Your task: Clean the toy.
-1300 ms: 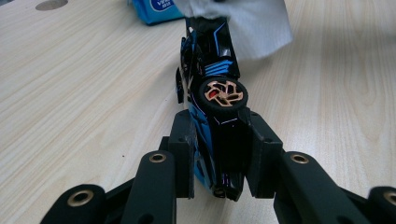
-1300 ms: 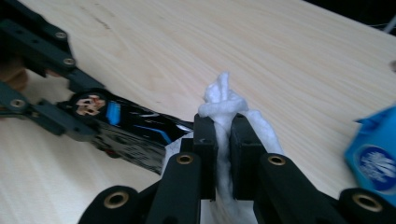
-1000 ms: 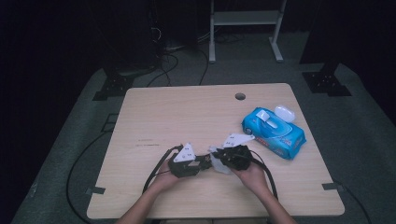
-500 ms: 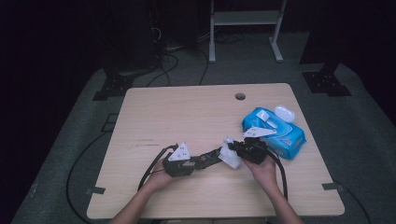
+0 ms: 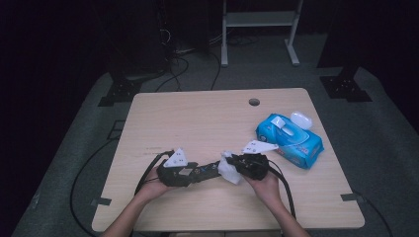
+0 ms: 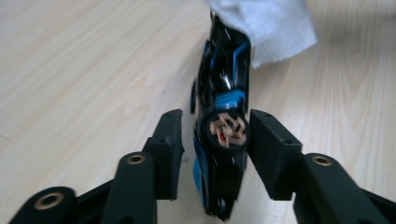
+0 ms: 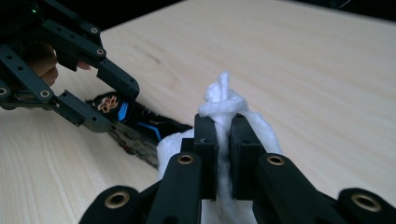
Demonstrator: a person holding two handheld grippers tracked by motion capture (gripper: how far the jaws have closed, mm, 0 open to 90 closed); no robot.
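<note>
While left claw (image 6: 212, 149) opens — toy car (image 6: 223, 116) between jaws, touching one.

From above the near edge we look forward and down on the whole table (image 5: 197, 113). Both gripper views sit low and very close, facing each other, and share the toy car (image 6: 222, 121) and white wipe (image 7: 224, 107).

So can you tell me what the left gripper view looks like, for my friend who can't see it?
A black and blue toy car lies between the left gripper's two black jaws, which have just been opening; a gap shows beside one jaw. A white wipe covers the car's far end, on a pale wooden table.
</note>
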